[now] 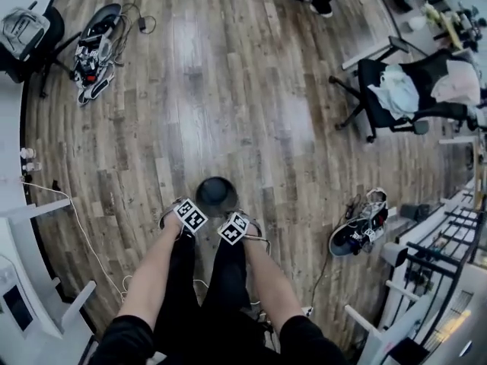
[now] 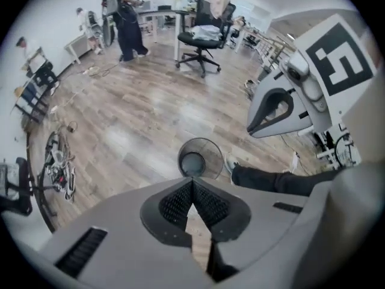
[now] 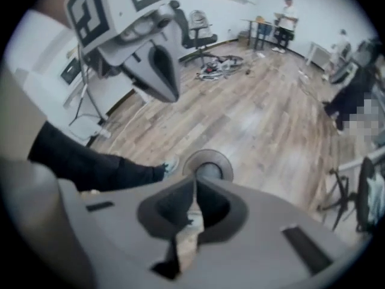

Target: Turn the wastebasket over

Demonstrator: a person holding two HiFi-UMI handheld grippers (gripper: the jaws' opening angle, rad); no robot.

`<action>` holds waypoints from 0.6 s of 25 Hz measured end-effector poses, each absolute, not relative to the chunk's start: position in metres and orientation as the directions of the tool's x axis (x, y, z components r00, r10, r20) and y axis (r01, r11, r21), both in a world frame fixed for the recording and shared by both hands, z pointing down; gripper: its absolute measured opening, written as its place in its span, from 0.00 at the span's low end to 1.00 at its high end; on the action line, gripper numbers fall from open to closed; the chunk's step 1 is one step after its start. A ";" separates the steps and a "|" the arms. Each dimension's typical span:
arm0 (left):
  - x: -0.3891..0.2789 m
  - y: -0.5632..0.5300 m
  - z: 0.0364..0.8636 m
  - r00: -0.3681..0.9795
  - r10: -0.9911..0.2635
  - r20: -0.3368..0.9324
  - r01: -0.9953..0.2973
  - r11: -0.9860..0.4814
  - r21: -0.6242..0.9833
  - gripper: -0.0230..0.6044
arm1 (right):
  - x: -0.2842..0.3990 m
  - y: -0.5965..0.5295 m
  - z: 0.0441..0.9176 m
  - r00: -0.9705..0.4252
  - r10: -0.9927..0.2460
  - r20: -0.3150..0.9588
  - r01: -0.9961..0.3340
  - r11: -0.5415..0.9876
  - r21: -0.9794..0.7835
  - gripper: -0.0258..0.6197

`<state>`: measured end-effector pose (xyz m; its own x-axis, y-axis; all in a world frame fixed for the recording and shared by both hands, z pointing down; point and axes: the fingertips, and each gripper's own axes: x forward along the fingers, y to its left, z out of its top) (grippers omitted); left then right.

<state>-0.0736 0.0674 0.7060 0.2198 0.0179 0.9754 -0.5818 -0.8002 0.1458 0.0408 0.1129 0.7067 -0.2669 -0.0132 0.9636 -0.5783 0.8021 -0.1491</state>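
From the head view, the wastebasket (image 1: 216, 195) stands on the wood floor (image 1: 228, 90), a little below the middle of the frame. It looks like a dark round shape from above. Just under it in the frame are the left claw (image 1: 188, 219) and the right claw (image 1: 235, 229), side by side. Each one has a cube with black and white squares on top. Two bare arms reach up to them from the bottom of the frame. At the upper right stands a black chair (image 1: 411, 90) with clothes on it. A pile of gear (image 1: 95, 48) lies at the upper left. In the left gripper view, the left claw (image 2: 192, 182) is clenched tight, tips together, with nothing in it. The wastebasket (image 2: 200, 158) is just above the tips in the frame. It stands upright on the floor with its open mouth up, and the claw is not touching it. A leg in black (image 2: 277, 180) comes in from the right. The other claw hangs at the upper right. In the right gripper view, the right claw (image 3: 194, 184) is clenched too and holds nothing. The wastebasket (image 3: 208, 164) sits on the floor just past its tips, apart from them. A shoe (image 3: 170, 164) is just beside it on the left.
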 end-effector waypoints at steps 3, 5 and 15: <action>-0.091 0.048 0.659 0.274 -0.096 0.957 -0.728 -0.671 0.141 0.09 | 0.054 0.102 0.671 -0.298 -0.118 0.947 -0.746 0.648 -0.154 0.10; -0.098 0.032 0.621 0.305 -0.201 0.931 -0.791 -0.597 0.130 0.09 | 0.062 0.090 0.640 -0.323 -0.213 0.922 -0.829 0.534 -0.167 0.09; -0.066 -0.001 0.400 0.461 -0.633 0.622 -0.867 -0.472 0.162 0.09 | 0.113 0.029 0.454 -0.255 -0.628 0.735 -0.967 0.151 -0.205 0.09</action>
<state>-0.0656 -0.0013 0.3995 0.4609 -0.6332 0.6218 -0.8668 -0.4715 0.1624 0.1130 0.0292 0.4535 -0.2545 -0.6280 0.7354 -0.9669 0.1515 -0.2053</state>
